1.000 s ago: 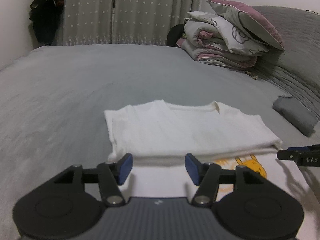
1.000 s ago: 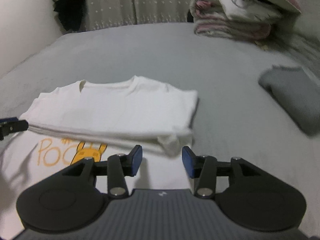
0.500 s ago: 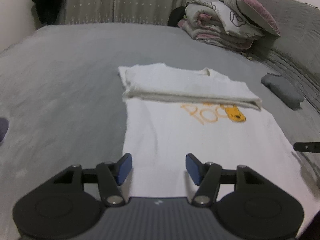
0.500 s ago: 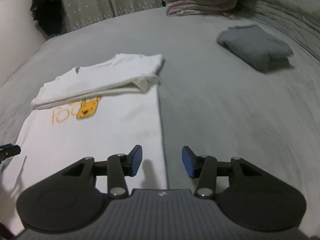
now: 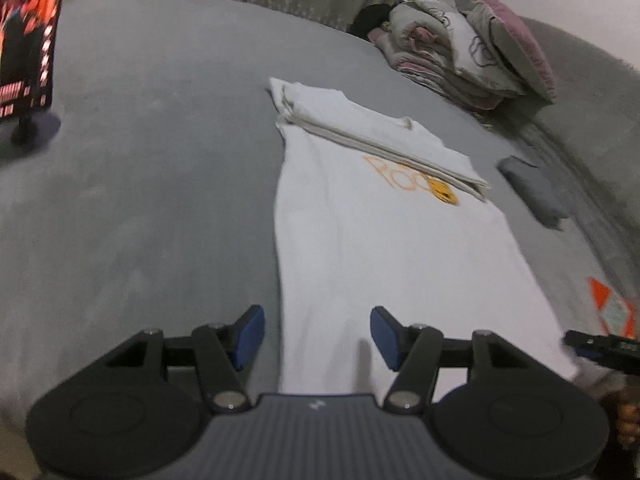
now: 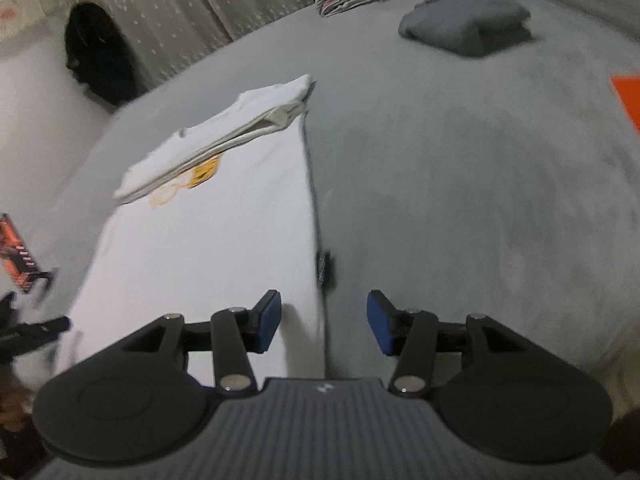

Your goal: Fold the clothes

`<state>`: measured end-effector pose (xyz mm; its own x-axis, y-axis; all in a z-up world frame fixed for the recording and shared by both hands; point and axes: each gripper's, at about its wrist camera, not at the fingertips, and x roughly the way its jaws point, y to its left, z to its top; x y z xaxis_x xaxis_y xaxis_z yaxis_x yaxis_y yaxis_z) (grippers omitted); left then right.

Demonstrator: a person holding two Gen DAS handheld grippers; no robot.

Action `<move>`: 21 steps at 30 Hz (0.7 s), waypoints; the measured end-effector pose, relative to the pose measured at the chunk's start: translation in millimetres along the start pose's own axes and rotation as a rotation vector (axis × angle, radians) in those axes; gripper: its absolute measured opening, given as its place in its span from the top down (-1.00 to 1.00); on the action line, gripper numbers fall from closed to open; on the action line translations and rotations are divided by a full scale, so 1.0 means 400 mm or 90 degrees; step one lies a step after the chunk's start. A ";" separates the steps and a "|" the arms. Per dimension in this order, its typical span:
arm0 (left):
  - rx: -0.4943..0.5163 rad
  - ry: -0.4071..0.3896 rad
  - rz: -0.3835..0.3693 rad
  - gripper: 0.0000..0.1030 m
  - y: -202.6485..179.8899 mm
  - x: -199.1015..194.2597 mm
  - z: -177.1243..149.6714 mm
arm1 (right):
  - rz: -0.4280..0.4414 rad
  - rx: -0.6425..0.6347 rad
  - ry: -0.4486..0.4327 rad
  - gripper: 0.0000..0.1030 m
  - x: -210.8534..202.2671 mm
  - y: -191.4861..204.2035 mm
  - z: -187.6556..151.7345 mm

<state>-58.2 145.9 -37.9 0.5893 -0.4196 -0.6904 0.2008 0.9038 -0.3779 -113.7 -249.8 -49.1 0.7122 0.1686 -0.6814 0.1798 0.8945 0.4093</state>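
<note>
My left gripper [image 5: 316, 336] is closing and my right gripper [image 6: 324, 322] opening, both empty. Each straddles a side edge of the white T-shirt [image 5: 392, 248] near its hem, placed, I judge, for folding it up

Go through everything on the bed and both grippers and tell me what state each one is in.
White T-shirt: flat on the bed, top end folded down, bottom still unfolded.
Grey garment: folded, lying apart from the shirt.
Bedding pile: folded and stacked, pillow on top.
Left gripper: closing, nothing held.
Right gripper: opening, nothing held.
</note>
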 end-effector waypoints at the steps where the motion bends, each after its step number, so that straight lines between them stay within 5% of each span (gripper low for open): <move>1: -0.004 0.004 -0.011 -0.14 0.004 -0.008 -0.011 | 0.011 0.007 0.001 -0.01 -0.008 -0.005 -0.008; 15: -0.056 0.076 -0.104 0.02 0.050 -0.031 -0.069 | 0.098 0.071 0.029 0.11 -0.026 -0.038 -0.064; 18: -0.059 0.093 -0.109 0.18 0.054 -0.023 -0.066 | 0.095 0.074 0.035 0.29 -0.023 -0.041 -0.060; 21: -0.058 0.107 -0.118 0.60 0.054 -0.018 -0.064 | 0.101 0.083 0.044 0.56 -0.021 -0.051 -0.059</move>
<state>-78.0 166.3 -56.9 0.4094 -0.5923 -0.6940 0.2179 0.8021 -0.5560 -139.3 -259.9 -66.2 0.6909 0.3353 -0.6405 0.1591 0.7937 0.5871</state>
